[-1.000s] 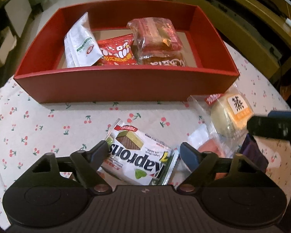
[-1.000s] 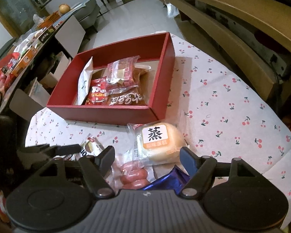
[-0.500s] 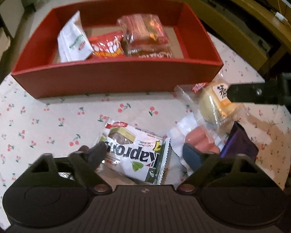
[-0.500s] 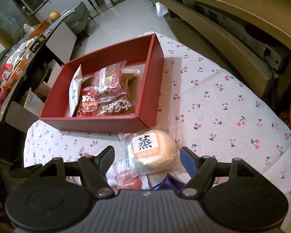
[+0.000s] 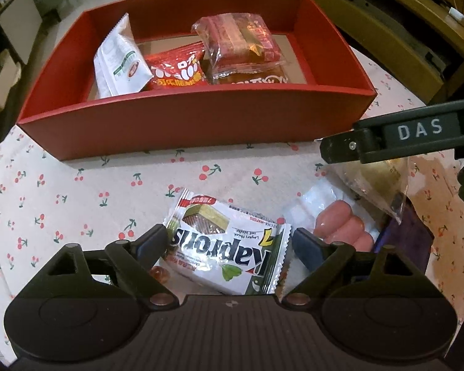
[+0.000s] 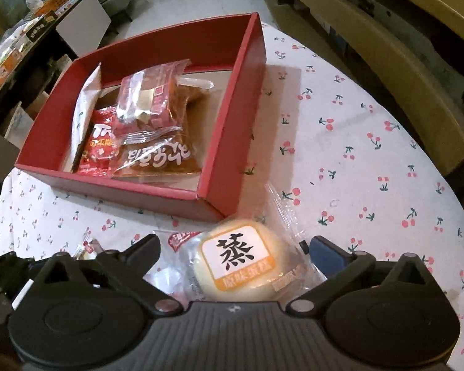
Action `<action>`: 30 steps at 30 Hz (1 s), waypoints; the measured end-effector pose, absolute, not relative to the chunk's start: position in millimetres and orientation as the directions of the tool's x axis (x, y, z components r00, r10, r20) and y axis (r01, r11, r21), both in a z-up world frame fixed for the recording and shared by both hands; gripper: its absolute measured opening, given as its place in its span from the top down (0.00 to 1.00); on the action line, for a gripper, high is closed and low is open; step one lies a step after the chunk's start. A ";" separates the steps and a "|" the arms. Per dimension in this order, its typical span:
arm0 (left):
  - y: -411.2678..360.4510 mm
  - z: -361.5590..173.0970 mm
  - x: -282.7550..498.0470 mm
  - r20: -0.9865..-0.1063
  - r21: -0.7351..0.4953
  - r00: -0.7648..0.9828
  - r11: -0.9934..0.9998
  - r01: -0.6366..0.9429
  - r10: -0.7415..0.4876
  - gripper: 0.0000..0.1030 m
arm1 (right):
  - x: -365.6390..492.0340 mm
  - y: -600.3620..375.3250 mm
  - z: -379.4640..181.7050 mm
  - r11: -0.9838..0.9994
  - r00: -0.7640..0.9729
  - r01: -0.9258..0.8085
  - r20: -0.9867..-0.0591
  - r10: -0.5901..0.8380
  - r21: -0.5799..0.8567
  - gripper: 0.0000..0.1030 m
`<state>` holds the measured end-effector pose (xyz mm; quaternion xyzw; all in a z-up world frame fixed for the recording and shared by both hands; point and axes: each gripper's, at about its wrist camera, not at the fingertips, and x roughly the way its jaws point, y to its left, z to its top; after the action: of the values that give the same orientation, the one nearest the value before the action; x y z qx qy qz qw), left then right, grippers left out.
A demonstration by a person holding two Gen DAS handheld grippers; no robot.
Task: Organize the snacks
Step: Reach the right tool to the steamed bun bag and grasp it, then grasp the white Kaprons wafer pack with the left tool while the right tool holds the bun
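Note:
A red box point(image 5: 201, 123) stands on the cherry-print tablecloth and holds several snack packets; it also shows in the right wrist view point(image 6: 232, 117). My left gripper point(image 5: 229, 242) is open, its fingers either side of a white and green wafer packet point(image 5: 229, 247) lying on the cloth. My right gripper point(image 6: 232, 250) is open around a wrapped steamed bun point(image 6: 241, 262), just short of the box's near corner. A sausage pack point(image 5: 340, 228) and a purple packet point(image 5: 411, 238) lie to the right of the wafers.
The right gripper's black body point(image 5: 402, 136) crosses the right side of the left wrist view over the bun wrapper. A wooden bench point(image 6: 386, 31) runs along the table's far right. A cluttered shelf point(image 6: 21, 40) stands at the left.
Both grippers have moved forward and lower. The wafer packet now sits between my left fingers and the bun between my right fingers. Nothing has been grasped.

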<state>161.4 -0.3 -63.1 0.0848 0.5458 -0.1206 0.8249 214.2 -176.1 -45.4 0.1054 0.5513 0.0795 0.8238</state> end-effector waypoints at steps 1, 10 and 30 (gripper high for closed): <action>0.1 -63.4 161.8 -0.921 0.008 0.375 0.957 0.289 -0.106 0.11 | 214.1 -176.3 -44.8 0.965 0.376 -0.021 -0.892 0.250 0.261 0.00; 1.0 -64.0 162.7 -0.926 -0.009 0.362 0.962 0.272 -0.111 0.08 | 198.4 -176.5 -28.3 0.940 0.326 -0.096 -0.882 0.340 0.327 0.00; 10.0 -70.3 166.9 -0.931 -0.037 0.343 0.970 0.242 -0.121 0.06 | 218.2 -168.4 -39.5 0.955 0.349 -0.182 -0.892 0.287 0.236 0.22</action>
<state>166.9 10.0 -70.3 0.0536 0.5621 -0.1108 0.8178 218.2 -168.4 -39.5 0.0475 0.5524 0.1431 0.8198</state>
